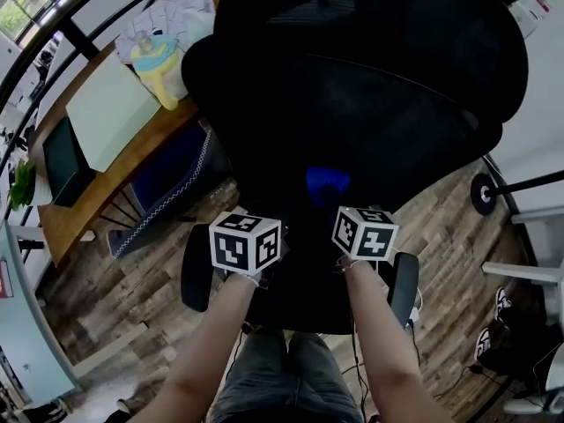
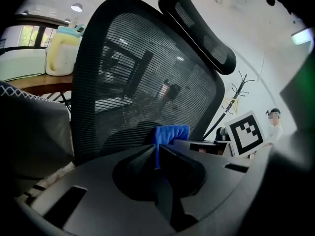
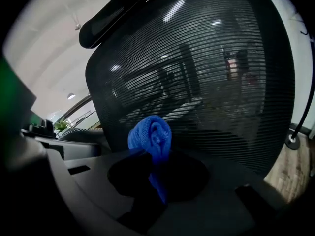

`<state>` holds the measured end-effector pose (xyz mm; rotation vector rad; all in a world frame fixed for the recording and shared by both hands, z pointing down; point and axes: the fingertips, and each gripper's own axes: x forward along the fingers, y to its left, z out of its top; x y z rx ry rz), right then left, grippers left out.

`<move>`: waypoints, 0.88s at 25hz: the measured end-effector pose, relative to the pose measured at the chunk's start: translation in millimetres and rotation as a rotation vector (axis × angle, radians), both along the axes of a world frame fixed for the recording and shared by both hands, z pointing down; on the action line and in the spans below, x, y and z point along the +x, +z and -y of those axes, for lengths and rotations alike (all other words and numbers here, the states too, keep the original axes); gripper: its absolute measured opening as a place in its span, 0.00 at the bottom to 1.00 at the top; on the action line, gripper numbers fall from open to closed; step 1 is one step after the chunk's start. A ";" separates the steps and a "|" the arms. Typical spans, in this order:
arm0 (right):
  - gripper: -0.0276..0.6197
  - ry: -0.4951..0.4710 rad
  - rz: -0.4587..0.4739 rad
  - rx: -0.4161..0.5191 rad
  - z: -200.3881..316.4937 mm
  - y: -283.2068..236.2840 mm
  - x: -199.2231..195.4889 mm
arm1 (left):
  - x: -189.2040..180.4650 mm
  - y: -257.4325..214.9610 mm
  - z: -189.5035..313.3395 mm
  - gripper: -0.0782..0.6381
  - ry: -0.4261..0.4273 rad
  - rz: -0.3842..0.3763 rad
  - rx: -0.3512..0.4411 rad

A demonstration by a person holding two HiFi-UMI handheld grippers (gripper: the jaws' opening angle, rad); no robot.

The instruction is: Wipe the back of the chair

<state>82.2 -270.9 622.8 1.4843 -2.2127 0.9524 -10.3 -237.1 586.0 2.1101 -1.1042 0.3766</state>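
The black mesh chair back [image 1: 370,104] fills the head view, with its headrest [image 2: 202,28] on top. A small blue cloth [image 1: 328,186] lies against the lower mesh. My right gripper [image 3: 156,156] is shut on the bunched blue cloth [image 3: 150,135], close in front of the mesh [image 3: 206,73]. My left gripper [image 2: 157,154] is shut too, with a thin blue edge of the cloth [image 2: 172,132] caught between its jaws. Both marker cubes, left [image 1: 245,241] and right [image 1: 364,232], sit side by side over the seat. The jaw tips are lost against the dark chair in the head view.
A wooden desk [image 1: 115,183] stands at the left with a yellow jug [image 1: 159,64] and a dark monitor [image 1: 63,161]. The chair armrests [image 1: 196,267] flank my arms. A chair base wheel [image 1: 482,194] sits at the right on wood flooring. A coat stand [image 2: 235,95] is behind.
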 end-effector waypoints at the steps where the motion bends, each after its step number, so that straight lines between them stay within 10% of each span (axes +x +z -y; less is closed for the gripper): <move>1: 0.17 0.009 -0.004 0.002 -0.9 0.1 8.2 | 6.9 0.2 0.0 0.15 0.010 -0.002 0.000; 22: 0.17 0.212 -0.048 -0.012 -27.4 11.3 149.8 | 127.2 -7.0 -19.3 0.15 0.176 -0.021 0.019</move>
